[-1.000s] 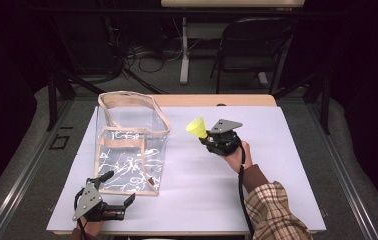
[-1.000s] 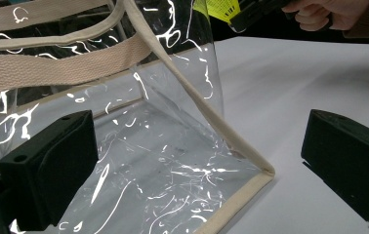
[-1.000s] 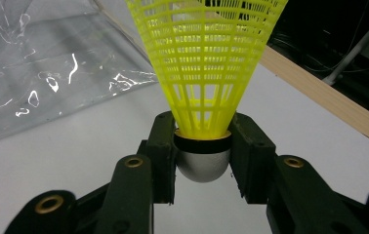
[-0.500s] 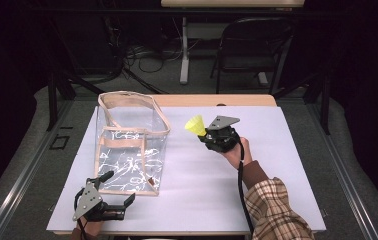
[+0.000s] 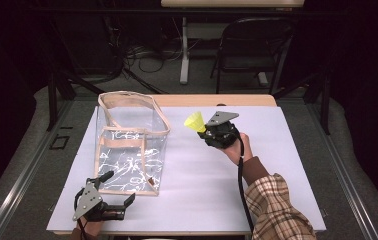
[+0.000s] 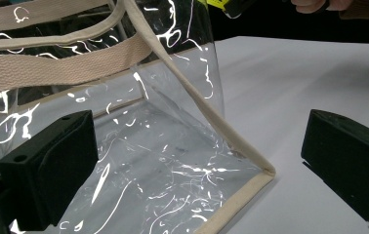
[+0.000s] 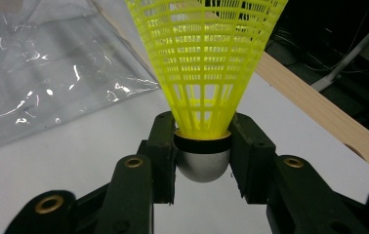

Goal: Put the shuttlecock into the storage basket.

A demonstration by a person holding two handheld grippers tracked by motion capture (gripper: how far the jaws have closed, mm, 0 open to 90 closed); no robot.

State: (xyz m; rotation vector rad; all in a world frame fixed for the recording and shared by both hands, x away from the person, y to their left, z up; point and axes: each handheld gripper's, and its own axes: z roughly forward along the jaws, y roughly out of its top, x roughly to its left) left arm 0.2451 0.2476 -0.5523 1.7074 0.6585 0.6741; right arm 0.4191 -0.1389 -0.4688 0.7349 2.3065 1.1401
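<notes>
White board covers the table under both tools. The left gripper, jaws spread, sits just before the clear bag. The right gripper pinches a yellow shuttlecock beside the bag; beyond it stands a dark chair.

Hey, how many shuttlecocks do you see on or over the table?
1. A yellow shuttlecock is clamped by its cork in the right hand-held gripper, held above the table just right of the clear bag. None shows inside the bag.
</notes>
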